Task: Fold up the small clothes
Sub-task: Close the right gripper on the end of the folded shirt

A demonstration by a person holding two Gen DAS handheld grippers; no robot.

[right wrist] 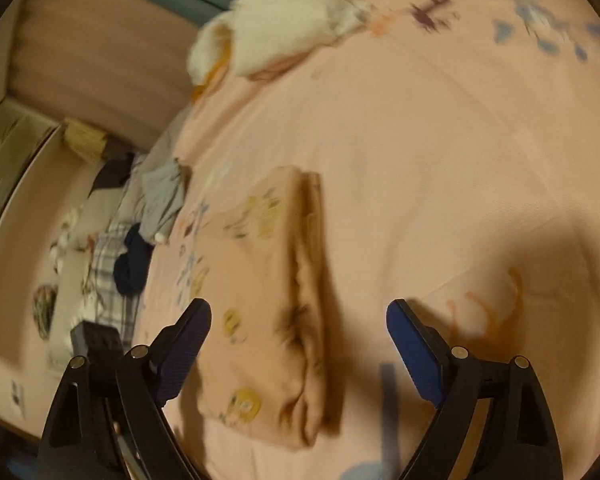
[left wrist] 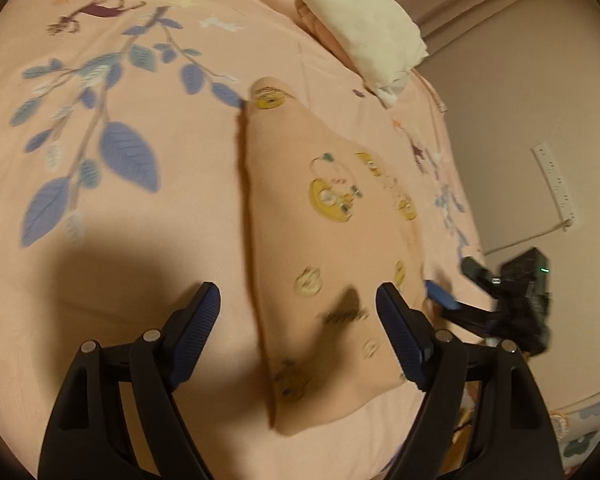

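Bare sheet [left wrist: 172, 264] to my left of the folded garment [left wrist: 332, 264] offers free passage; white pile [left wrist: 364, 28] blocks the far edge, and my right gripper [left wrist: 452, 300] crowds the garment's right side.

Right hand-held gripper [right wrist: 299, 326] poised open above a folded peach garment [right wrist: 260, 304] on the bed [right wrist: 440, 152].

The 2 dark fingers [right wrist: 188, 336] stand wide apart with nothing between them, and the garment lies flat between and just beyond their tips. It is printed with small yellow figures, and its layered folded edges run along its right side. Taking the garment as landmark: a rumpled cream cloth [right wrist: 284, 20] sits well beyond it near the bed's far edge; a heap of grey, navy and plaid clothes [right wrist: 140, 232] lies to its left, off the bed's side; an orange animal print [right wrist: 492, 316] marks the pink sheet to its right, by the right finger. The view is motion-blurred.
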